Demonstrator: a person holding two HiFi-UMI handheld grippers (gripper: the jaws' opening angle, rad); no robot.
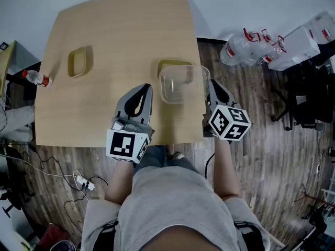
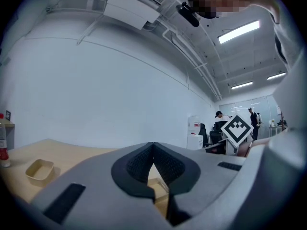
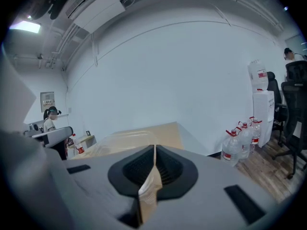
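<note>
Head view: shows a clear container (image 1: 180, 83) on the table (image 1: 115, 30), overlapping an olive tray (image 1: 174, 64) at its 12 o'clock. Places the left gripper (image 1: 146, 87) near its 8 o'clock and the right gripper (image 1: 210, 82) against its 3 o'clock rim.
Left gripper view: shows jaws closed, empty.
Right gripper view: shows jaws closed to a slit, with the container just beyond at 11 o'clock.

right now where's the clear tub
Head view: the clear tub sits on the table's near right part, between the left gripper and right gripper, nearer the right one, partly covering an olive tray.
</note>
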